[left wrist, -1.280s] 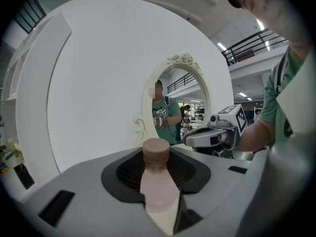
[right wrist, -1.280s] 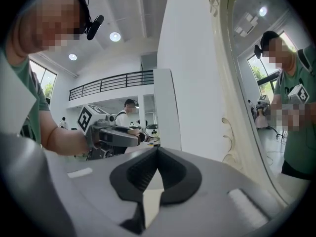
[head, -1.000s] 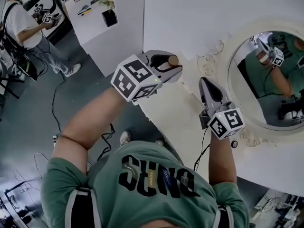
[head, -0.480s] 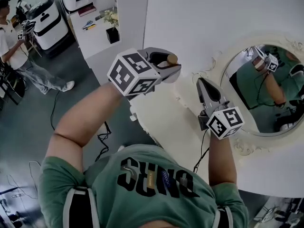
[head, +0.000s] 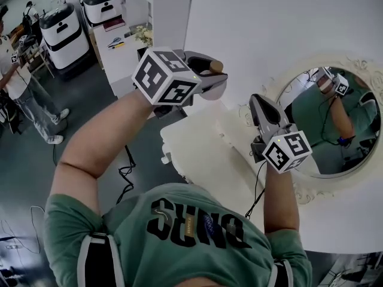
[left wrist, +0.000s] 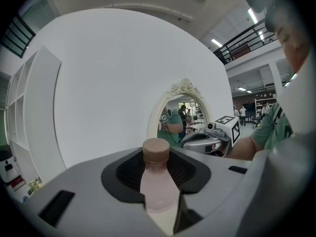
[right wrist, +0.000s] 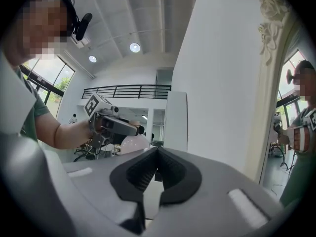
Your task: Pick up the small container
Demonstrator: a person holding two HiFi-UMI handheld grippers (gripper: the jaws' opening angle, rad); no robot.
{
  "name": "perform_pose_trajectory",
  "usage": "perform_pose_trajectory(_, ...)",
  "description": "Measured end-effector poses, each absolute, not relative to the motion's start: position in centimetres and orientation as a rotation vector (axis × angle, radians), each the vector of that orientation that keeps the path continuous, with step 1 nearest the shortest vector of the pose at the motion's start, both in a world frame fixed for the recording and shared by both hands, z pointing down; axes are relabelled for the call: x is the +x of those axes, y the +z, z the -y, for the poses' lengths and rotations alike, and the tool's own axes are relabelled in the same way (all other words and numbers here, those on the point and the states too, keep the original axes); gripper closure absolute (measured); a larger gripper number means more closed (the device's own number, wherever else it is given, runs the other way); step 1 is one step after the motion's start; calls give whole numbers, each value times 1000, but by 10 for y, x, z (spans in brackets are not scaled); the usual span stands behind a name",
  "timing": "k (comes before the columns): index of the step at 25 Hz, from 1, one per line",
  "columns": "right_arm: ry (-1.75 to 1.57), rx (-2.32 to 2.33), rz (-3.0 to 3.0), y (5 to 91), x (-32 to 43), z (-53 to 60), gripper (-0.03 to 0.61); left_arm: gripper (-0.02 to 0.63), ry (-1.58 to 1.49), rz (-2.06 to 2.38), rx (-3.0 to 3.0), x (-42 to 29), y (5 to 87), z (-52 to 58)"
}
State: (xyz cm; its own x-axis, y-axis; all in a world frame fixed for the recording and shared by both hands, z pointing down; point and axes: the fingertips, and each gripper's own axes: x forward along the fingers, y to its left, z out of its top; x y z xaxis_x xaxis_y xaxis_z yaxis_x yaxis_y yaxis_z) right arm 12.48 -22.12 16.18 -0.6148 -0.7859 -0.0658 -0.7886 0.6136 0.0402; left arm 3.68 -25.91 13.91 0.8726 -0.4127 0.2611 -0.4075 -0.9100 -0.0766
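Head view: the left tongs (head: 210, 82) hold the small container (head: 215, 66), a brown-capped bottle, above the white tabletop (head: 203, 160); the right tongs (head: 258, 103) hover beside the mirror (head: 335, 124). Left gripper view: the jaws clamp the bottle's pale body. Right gripper view: the jaws are together with nothing between them.

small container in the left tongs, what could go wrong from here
The small container is pinched on its smooth rounded body by the left tongs, cap pointing outward, raised off the table; it might slide forward and drop. The right tongs, shut and empty, sit close to the ornate mirror frame and could bump it.
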Motion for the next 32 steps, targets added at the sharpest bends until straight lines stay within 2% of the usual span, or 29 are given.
perform_pose_trajectory(13,180,-1321,-2772,132,117,220,568,476,-414,-665,-2983,27,100,253)
perform_pose_trajectory(32,213,-1301,-2770,123,117,215,568,476,-415,-660,-2956,29,87,243)
